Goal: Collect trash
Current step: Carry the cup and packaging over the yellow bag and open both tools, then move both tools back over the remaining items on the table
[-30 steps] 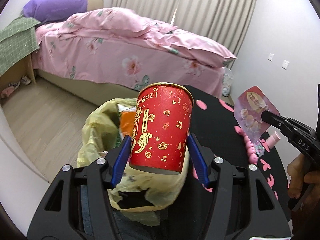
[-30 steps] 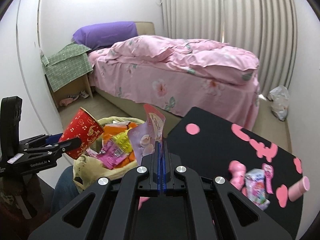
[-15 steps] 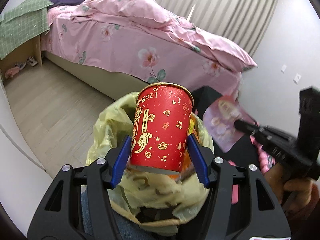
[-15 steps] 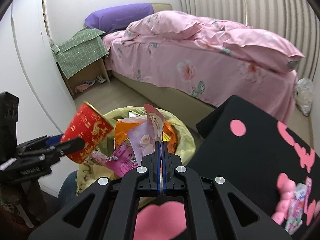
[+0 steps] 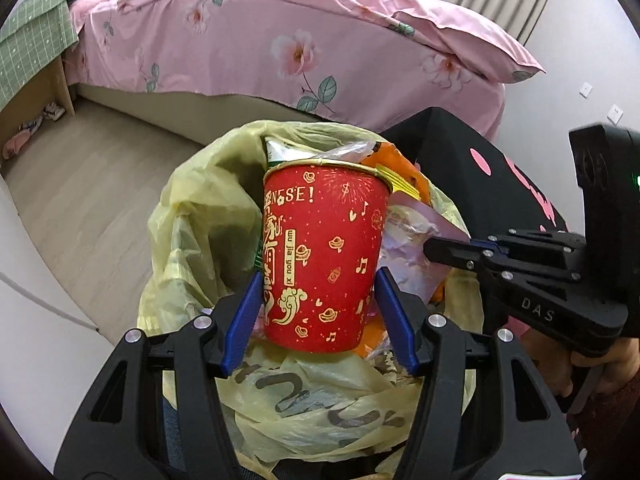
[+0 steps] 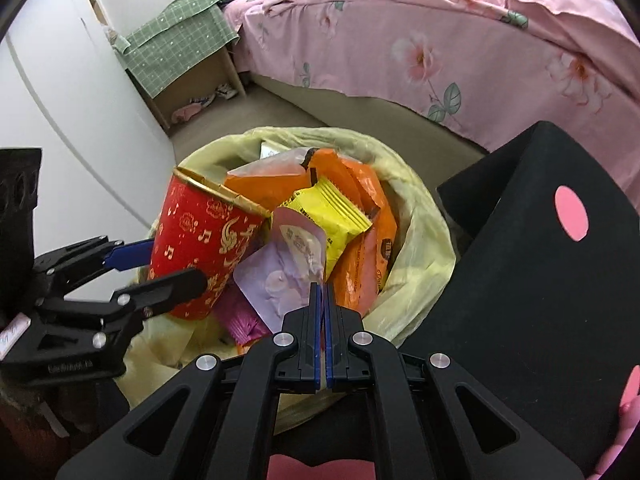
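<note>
Left gripper (image 5: 320, 300) clamped on red paper cup (image 5: 322, 256), right gripper (image 6: 322, 292) pinching lilac wrapper (image 6: 280, 276), both over yellow trash bag (image 6: 416, 248) holding snack packets (image 6: 336, 216).

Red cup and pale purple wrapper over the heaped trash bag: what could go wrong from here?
1. The yellow trash bag is heaped with wrappers to its rim, so the red cup, if the left gripper releases it, may roll off onto the floor.
2. The purple wrapper in the right gripper is light and could slide off the pile.
3. Both grippers crowd the same opening and might collide.
</note>
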Available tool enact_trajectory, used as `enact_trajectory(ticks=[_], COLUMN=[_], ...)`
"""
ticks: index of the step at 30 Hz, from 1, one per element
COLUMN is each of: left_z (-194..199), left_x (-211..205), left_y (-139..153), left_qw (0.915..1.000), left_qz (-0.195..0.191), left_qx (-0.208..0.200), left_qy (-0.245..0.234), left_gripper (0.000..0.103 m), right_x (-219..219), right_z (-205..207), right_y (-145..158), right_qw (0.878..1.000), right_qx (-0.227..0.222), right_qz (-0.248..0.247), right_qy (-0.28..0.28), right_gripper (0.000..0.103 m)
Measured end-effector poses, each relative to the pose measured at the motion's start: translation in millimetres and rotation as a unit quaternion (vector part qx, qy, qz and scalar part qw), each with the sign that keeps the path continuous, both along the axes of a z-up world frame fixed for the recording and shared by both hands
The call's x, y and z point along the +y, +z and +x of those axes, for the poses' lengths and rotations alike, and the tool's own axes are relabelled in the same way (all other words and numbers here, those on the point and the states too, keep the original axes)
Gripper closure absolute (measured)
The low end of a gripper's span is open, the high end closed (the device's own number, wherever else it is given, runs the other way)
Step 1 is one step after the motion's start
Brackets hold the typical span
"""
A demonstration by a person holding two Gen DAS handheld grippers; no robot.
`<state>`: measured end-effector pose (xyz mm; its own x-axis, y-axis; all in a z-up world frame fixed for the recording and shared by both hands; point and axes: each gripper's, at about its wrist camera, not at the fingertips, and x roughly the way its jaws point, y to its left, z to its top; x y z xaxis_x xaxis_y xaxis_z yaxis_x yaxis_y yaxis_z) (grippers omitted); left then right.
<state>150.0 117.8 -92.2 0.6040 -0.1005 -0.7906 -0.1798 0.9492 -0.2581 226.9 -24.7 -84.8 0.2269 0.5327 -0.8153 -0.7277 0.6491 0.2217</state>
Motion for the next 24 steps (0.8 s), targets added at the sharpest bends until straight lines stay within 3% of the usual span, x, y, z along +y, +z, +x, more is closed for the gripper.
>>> enact_trajectory(ticks=[10,11,12,13,14,15,20,24], left_z=[-14.6,-17.0,-19.0,-20.6,-21.1,-20.9,-25.9,-29.6], left_x=[17.5,19.2,20.4,21.1,21.1,20.3,11.1,-11.7], left_y=[13.5,17.8,22.6,27.7,31.2,36.4,58.8,78.5], left_qw=[0.9963,0.9957,0.995,0.9946,0.9946,0.9948,0.995,0.9937], left_qz=[-0.078,-0.08,-0.083,-0.083,-0.08,-0.075,-0.045,-0.031], left_qx=[-0.031,-0.039,-0.047,-0.054,-0.058,-0.061,-0.079,-0.106], left_qy=[0.021,0.025,0.027,0.03,0.032,0.034,0.043,0.023], left_gripper=[0.047,0.044,0.04,0.038,0.038,0.037,0.034,0.034], right_x=[-14.4,-14.4,-15.2,-17.4,-20.8,-23.4,-44.6,-77.1], right_z=[-14.5,-15.0,-16.1,-18.1,-20.7,-22.0,-28.1,-35.9], right_y=[11.7,12.5,13.4,14.8,16.9,19.0,35.8,56.0], right_qw=[0.998,0.998,0.998,0.998,0.998,0.998,0.995,0.992], right_qx=[-0.051,-0.057,-0.061,-0.064,-0.064,-0.063,-0.084,-0.106], right_qz=[0.021,0.016,0.012,0.012,0.016,0.022,0.036,0.052], right_qy=[-0.002,-0.004,-0.005,-0.005,-0.006,-0.006,-0.026,-0.05], right_gripper=[0.098,0.096,0.087,0.079,0.064,0.062,0.062,0.062])
